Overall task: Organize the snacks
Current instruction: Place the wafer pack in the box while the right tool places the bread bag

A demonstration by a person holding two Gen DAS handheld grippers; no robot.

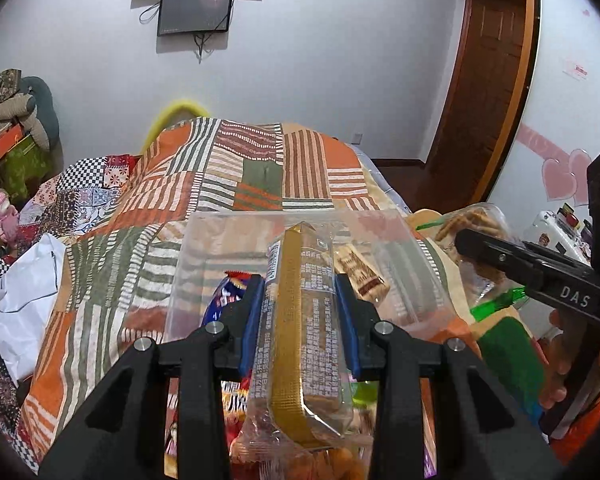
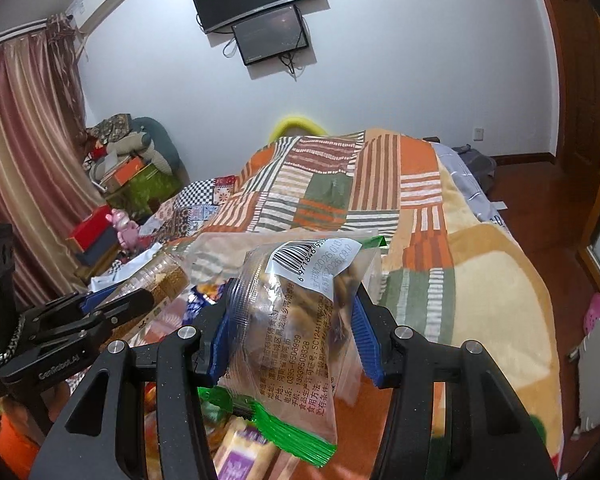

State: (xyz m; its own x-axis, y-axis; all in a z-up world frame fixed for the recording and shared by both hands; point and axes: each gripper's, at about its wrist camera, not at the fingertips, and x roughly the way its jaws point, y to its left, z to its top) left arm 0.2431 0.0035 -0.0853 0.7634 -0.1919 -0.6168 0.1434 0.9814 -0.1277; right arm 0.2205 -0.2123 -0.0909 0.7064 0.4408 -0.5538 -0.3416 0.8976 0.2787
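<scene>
Now each tool grips a snack: left tool (image 1: 300,308) a gold-striped cracker pack (image 1: 296,332), right tool (image 2: 292,336) a green-edged bag (image 2: 296,328).

- Your left gripper (image 1: 300,312) is matt black plastic with ribbed blue pads (image 1: 251,320) and bright metal screw heads.
- Between those pads, the biscuit packet (image 1: 300,320) is glossy clear film with a ridged gold seam.
- Beyond that packet, the zip bag (image 1: 404,264) is thin, hazy clear plastic.
- Your right gripper (image 2: 292,332) has the same matt black plastic and ribbed blue pads.
- It grips the snack pouch (image 2: 288,340), crinkled shiny film with a green crimped edge and a paper barcode label.
- Under the zip bag, the patchwork blanket (image 1: 236,176) is soft matt cloth.
- Right of the blanket, the door (image 1: 496,76) is polished brown wood.
</scene>
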